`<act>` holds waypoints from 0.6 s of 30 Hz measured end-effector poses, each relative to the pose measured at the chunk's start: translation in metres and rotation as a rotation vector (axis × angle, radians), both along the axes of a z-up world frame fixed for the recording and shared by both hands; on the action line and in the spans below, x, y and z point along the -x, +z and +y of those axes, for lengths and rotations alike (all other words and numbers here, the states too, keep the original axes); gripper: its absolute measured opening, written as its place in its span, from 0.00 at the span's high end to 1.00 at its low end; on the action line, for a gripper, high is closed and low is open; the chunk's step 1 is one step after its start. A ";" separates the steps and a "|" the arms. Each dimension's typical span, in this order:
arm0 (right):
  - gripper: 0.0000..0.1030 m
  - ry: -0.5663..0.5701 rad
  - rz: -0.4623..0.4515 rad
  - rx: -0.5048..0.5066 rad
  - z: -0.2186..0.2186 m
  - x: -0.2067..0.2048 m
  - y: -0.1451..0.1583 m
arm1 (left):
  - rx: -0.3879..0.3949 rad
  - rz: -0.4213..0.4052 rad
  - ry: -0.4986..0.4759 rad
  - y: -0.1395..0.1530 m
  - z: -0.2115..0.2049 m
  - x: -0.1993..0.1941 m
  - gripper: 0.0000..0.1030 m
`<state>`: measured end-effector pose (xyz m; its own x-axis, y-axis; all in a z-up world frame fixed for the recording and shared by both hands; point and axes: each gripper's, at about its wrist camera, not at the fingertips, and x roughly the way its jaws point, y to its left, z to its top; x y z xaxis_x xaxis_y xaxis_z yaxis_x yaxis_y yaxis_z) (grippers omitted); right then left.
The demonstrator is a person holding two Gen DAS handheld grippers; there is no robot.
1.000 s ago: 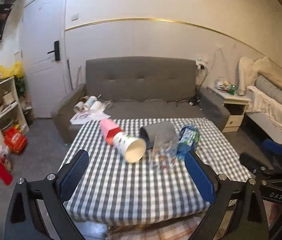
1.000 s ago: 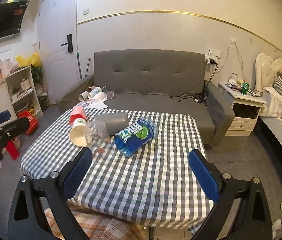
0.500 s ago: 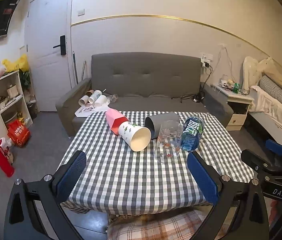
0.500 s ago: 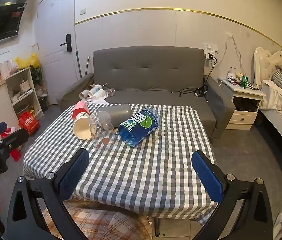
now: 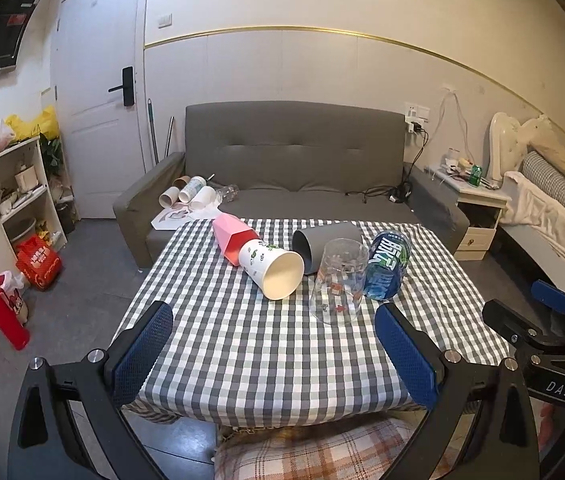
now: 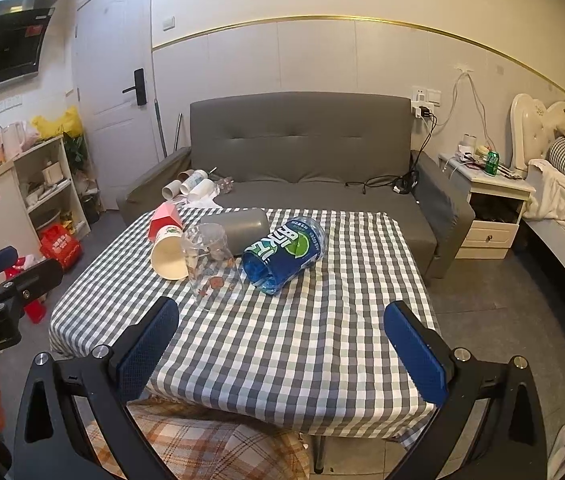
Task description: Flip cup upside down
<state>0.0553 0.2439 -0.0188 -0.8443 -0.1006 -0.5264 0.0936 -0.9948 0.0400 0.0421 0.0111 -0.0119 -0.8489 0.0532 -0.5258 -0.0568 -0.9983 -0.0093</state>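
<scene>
both grippers hang back at the near edge of the table, nothing grasped, flip not begun.

my left gripper (image 5: 274,344) and right gripper (image 6: 282,344) are spread wide and empty over the near part of the checked table (image 5: 266,364). past them the clear glass cup (image 5: 338,286) sits wide end down, narrow end up, so i judge it may already be inverted. beside it the paper cup (image 5: 272,270), pink cup (image 5: 232,238), grey cup (image 5: 328,244) and blue bottle (image 5: 386,266) lie on their sides. next i'd pick one lying cup, reach in, and close across its wall before turning it mouth down.
</scene>
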 end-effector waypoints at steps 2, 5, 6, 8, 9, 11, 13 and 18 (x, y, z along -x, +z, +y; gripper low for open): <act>0.00 0.000 -0.002 -0.001 0.000 0.000 -0.001 | 0.002 0.002 -0.003 0.000 0.001 0.000 0.00; 0.00 0.002 -0.003 -0.002 -0.001 -0.001 -0.001 | 0.002 0.004 -0.005 0.000 0.001 -0.001 0.00; 0.00 0.003 -0.003 -0.003 0.000 -0.001 -0.001 | 0.002 0.003 -0.007 0.000 0.001 -0.001 0.00; 0.00 0.004 -0.003 -0.004 -0.001 -0.002 -0.001 | 0.002 0.003 -0.007 0.000 0.001 -0.001 0.00; 0.00 0.004 -0.003 -0.005 -0.001 -0.002 -0.001 | 0.003 0.004 -0.007 0.000 0.001 -0.002 0.00; 0.00 0.005 -0.003 -0.005 -0.001 -0.002 0.000 | 0.001 0.005 -0.006 0.000 0.001 -0.002 0.00; 0.00 0.005 -0.003 -0.004 -0.002 -0.002 0.000 | 0.000 0.004 -0.006 0.000 0.001 -0.002 0.00; 0.00 0.008 -0.003 -0.006 -0.003 -0.002 0.000 | 0.002 0.004 -0.005 0.000 0.001 -0.001 0.00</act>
<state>0.0571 0.2412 -0.0192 -0.8418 -0.1037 -0.5297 0.1010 -0.9943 0.0341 0.0436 0.0122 -0.0121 -0.8507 0.0564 -0.5227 -0.0617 -0.9981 -0.0072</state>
